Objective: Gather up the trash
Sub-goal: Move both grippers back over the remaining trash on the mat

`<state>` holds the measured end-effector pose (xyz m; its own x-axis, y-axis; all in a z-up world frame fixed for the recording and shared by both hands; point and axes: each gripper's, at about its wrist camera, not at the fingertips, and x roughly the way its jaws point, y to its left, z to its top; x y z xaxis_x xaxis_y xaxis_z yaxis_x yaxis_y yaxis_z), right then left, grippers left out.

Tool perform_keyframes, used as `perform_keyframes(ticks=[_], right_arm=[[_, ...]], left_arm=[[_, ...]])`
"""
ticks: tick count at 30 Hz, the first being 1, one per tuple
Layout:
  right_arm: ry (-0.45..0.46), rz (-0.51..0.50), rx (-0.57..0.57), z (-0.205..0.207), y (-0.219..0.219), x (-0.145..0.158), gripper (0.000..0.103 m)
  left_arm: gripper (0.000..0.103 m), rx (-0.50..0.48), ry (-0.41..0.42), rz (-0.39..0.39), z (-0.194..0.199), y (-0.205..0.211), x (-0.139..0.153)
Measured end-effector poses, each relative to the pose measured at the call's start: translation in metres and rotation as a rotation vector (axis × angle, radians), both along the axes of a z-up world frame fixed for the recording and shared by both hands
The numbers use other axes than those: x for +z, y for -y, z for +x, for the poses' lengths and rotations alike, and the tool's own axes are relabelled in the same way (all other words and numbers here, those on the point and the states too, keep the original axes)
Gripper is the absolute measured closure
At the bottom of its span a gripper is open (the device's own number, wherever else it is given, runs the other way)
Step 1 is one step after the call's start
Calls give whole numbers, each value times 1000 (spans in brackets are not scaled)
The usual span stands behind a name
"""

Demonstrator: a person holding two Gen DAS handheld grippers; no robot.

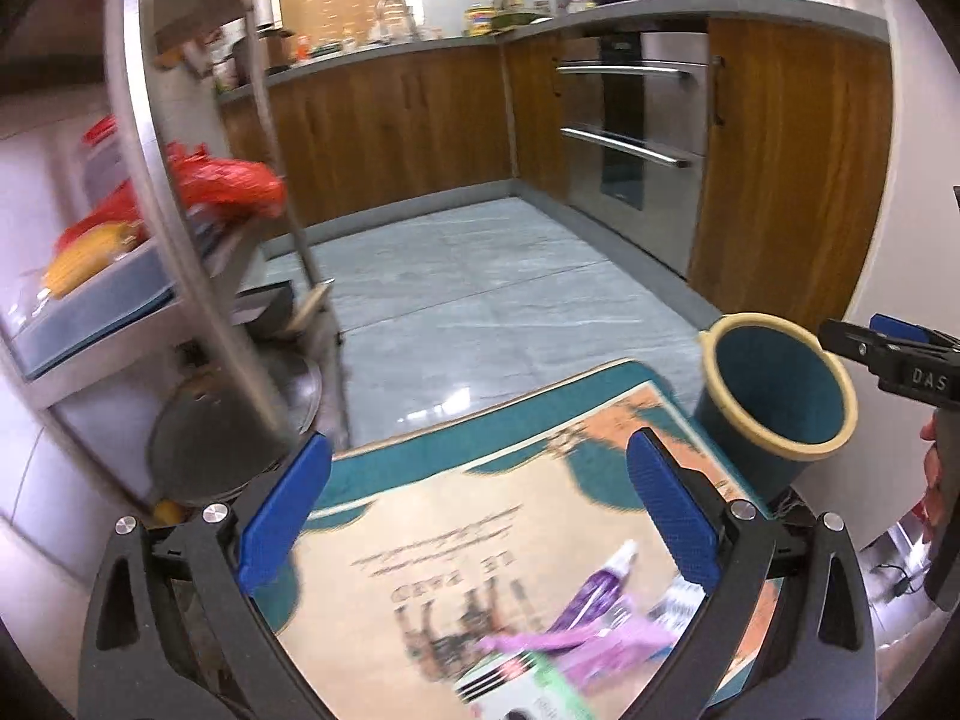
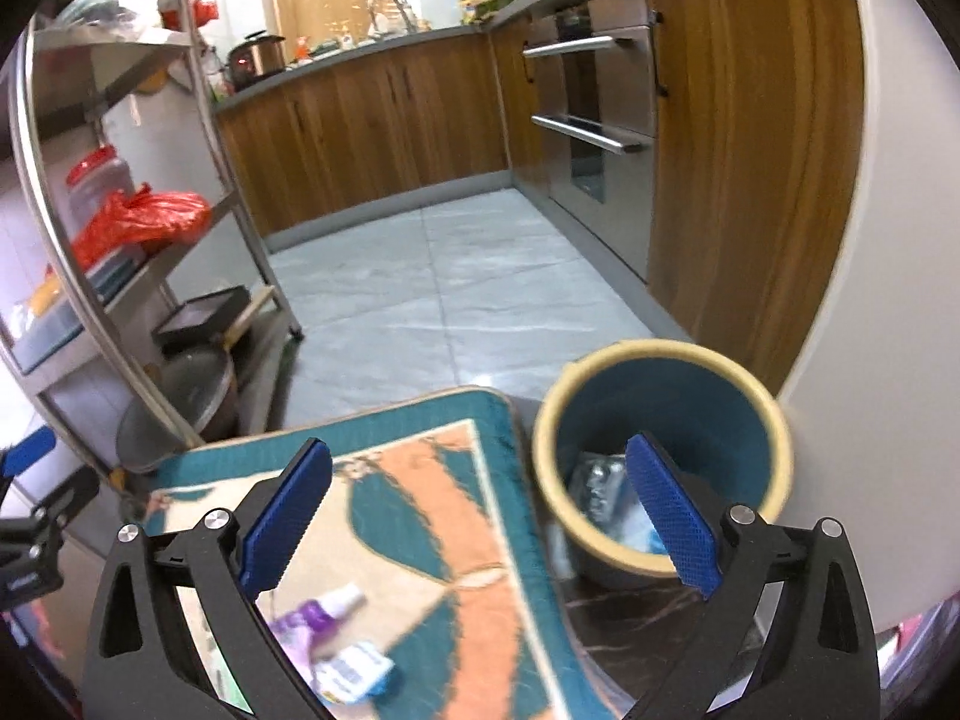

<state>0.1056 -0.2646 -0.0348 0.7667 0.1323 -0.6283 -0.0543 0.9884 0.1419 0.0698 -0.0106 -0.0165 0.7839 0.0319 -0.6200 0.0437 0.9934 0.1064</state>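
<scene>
- Trash lies on a teal, peach and cream mat that covers a dark table: a purple wrapper, a white and blue wrapper and a green and white packet, all blurred.
- Purple wrapper's long axis runs diagonally in the left wrist view, its white tip toward the upper right, in the direction of the bin.
- Teal bin with a cream rim stands just beside the mat's right edge, mouth up; crumpled clear and pale blue wrapping already lies inside it.
- Left hand-held gripper hangs above the mat with its blue fingers spread wide and nothing between them.
- Right hand-held gripper is likewise spread wide and empty, its right finger over the bin's mouth.
- Writing on the mat appears upside down and too smeared to read surely; the right hand-held gripper's body, at the edge of the left wrist view, shows "DAS".
- Steel shelf rack on the left holds a red bag.
</scene>
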Motion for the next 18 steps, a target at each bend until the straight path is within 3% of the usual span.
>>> perform_keyframes(ticks=[3,8,14,18], right_arm=[[19,-18,24,-3,-17,1,5],[2,38,49,-9,-35,-1,5],[-43,-2,113,-22,-50,-4,5],[-78,-35,127,-33,-55,-10,5]], left_arm=[[6,43,-8,4,-14,-18,0],[6,93,-29,-1,-31,-39,-7],[6,103,-33,-33,-32,-43,-9],[6,99,-79,-50,-27,-37,-24]])
